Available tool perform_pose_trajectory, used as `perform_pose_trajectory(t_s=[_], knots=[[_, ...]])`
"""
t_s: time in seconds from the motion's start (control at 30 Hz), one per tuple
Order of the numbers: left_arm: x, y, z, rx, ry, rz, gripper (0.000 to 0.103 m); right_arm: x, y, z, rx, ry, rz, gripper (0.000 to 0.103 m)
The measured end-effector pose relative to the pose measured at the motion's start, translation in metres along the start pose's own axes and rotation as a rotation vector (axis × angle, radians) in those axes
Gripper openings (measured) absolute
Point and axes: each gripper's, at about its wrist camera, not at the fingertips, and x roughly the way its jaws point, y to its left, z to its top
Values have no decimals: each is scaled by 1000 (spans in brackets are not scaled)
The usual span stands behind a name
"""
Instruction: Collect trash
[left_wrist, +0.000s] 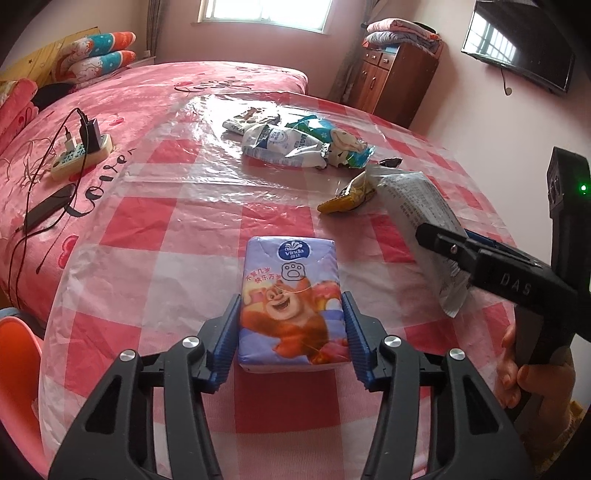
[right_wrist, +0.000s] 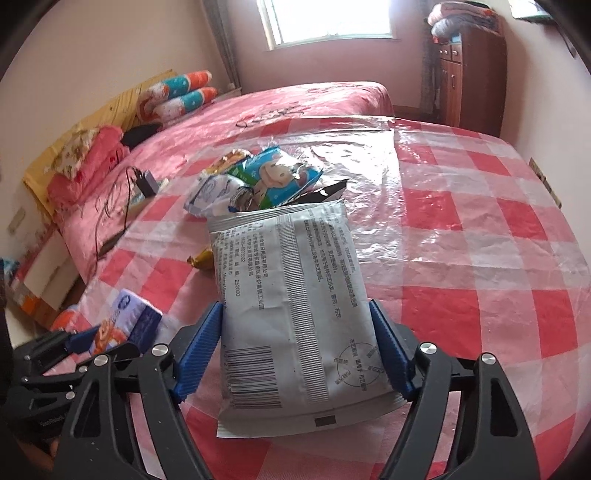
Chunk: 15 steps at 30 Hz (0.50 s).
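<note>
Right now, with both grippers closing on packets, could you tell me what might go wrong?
The left gripper pinches the tissue pack only at its near end, so it could tip out when lifted. The flat grey packet may buckle or slip between the right gripper pads instead of lifting.

A power strip (left_wrist: 79, 157) with plugged chargers lies on the pink bed (left_wrist: 155, 85) — wooden cabinet (left_wrist: 391, 79) beyond.
</note>
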Motion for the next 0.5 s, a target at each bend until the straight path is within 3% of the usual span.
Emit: perform_pose_trajectory(t_s=[0.5], knots=[[-28,20,-7,-27,-58,-63,53,-22,-12,-6,91,-88,-9,78]])
